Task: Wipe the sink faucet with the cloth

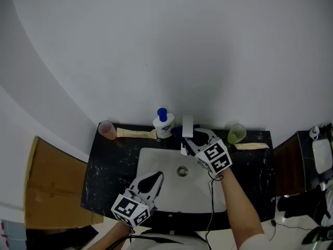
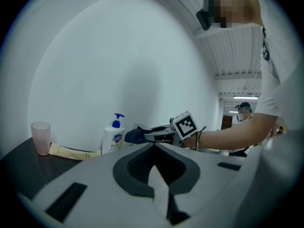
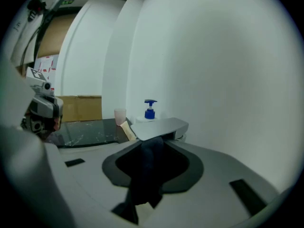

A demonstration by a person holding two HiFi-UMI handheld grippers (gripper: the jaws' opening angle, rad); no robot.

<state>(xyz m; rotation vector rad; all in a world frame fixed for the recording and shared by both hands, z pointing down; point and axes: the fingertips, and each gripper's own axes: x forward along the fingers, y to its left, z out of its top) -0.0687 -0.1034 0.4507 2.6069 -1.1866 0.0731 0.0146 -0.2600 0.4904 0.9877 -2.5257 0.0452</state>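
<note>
The faucet (image 1: 187, 125) stands at the back of the white sink (image 1: 148, 158); in the right gripper view its flat spout (image 3: 159, 126) lies just beyond the jaw tips. My right gripper (image 1: 189, 140) (image 3: 153, 140) is shut on a dark blue cloth (image 3: 146, 170), and the cloth's front end (image 2: 135, 136) sits against the underside of the spout. My left gripper (image 1: 157, 177) (image 2: 154, 146) hovers over the front left of the basin, jaws together with nothing in them, pointing at the right gripper.
A pump soap bottle (image 1: 163, 124) stands just left of the faucet. The black counter also bears a pink cup (image 1: 107, 129), a green cup (image 1: 237, 133) and two tubes (image 1: 135, 133) (image 1: 251, 146). A cardboard box (image 1: 52, 184) stands at the left.
</note>
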